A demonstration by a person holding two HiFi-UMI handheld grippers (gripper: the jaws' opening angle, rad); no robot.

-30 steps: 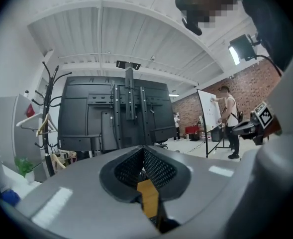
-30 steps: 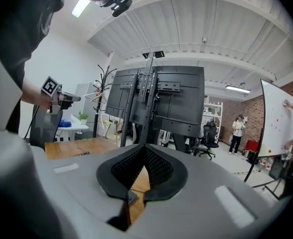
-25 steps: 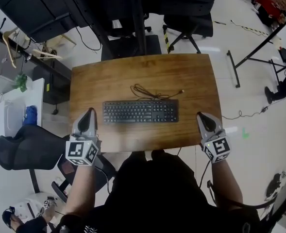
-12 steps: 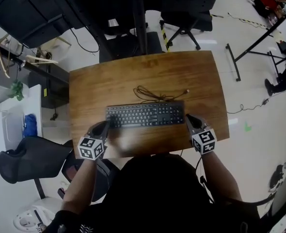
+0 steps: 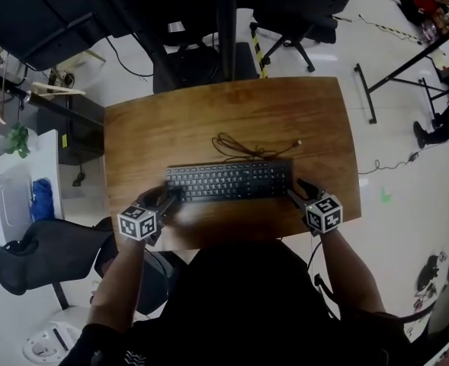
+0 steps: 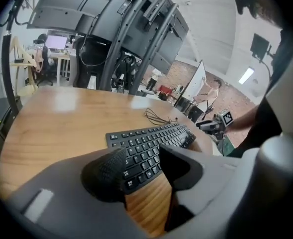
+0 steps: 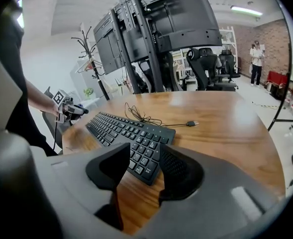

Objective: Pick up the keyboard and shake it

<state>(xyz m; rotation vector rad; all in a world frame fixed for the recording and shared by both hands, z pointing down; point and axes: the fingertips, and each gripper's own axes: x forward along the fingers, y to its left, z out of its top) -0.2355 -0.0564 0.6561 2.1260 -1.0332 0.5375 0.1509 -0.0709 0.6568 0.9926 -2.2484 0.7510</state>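
Observation:
A black keyboard (image 5: 228, 180) lies flat on the wooden table (image 5: 209, 113), its cable (image 5: 247, 147) coiled just behind it. My left gripper (image 5: 171, 197) is at the keyboard's near left corner, jaws opening. In the left gripper view that corner of the keyboard (image 6: 151, 141) shows between the spread pads of the gripper (image 6: 142, 158), which do not press on it. My right gripper (image 5: 294, 191) is at the near right corner, jaws also opening. In the right gripper view the keyboard (image 7: 126, 131) reaches in between the jaws of the gripper (image 7: 139, 161), untouched.
A dark monitor stand (image 5: 224, 21) rises behind the table's far edge, with an office chair (image 5: 293, 33) beside it. Another black chair (image 5: 41, 246) stands at the near left. A tripod leg (image 5: 396, 71) crosses the floor to the right.
Both grippers moved forward and inward from the table's near edge to the keyboard's two near corners. Their jaws, shut before, now stand apart.

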